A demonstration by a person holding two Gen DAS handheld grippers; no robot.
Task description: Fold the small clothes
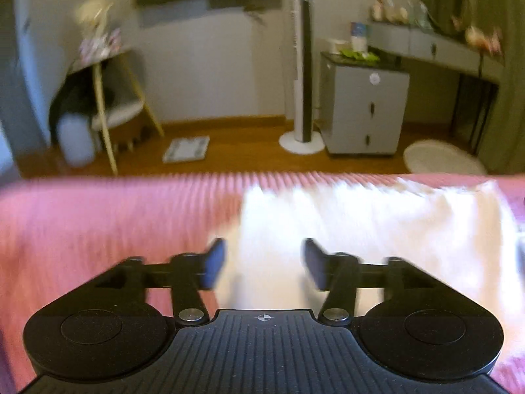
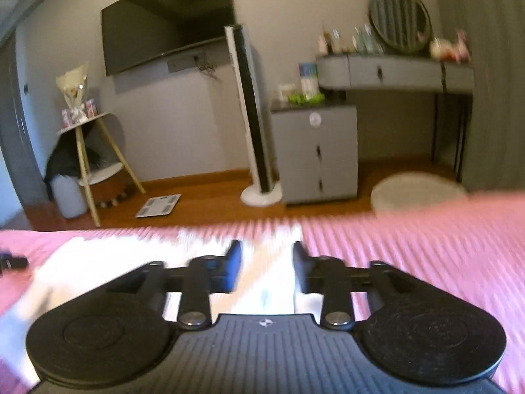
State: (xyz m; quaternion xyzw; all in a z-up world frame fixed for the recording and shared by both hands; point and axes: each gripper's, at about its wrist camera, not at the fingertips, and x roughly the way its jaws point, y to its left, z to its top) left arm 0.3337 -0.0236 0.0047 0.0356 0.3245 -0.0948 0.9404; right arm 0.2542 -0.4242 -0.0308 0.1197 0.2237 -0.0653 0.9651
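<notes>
White garment (image 1: 361, 223) lies spread on the pink ribbed bedcover (image 1: 98, 223), near the foot edge of the bed, w/ the wood floor (image 1: 229, 141) beyond. Both views blurred, so garment type & seams can't be made out; looks like thin white knit or cotton, small. Left gripper (image 1: 264, 262) sits over the garment's left portion, jaws spread, nothing between the pads; white cloth shows through the gap underneath. Right gripper (image 2: 266, 269) sits over the garment's right edge (image 2: 272, 262), jaws parted but narrower than the left, also pinching nothing as far as I can tell. A dark bit at far left of the right wrist view (image 2: 13, 262) is prob. the other gripper's tip, not certain. Handling est.: very light, limp, no stiffness, so it will sag & drape from any held point and won't keep shape mid-air. Not fragile, not slippery; the ribbed cover may drag on it a little. Best hold, imo: pinch a single layer at an edge or corner, one gripper per corner, keep the span taut. Risk: catching bedcover along w/ the cloth, or grabbing two layers & bunching the fold.
</notes>
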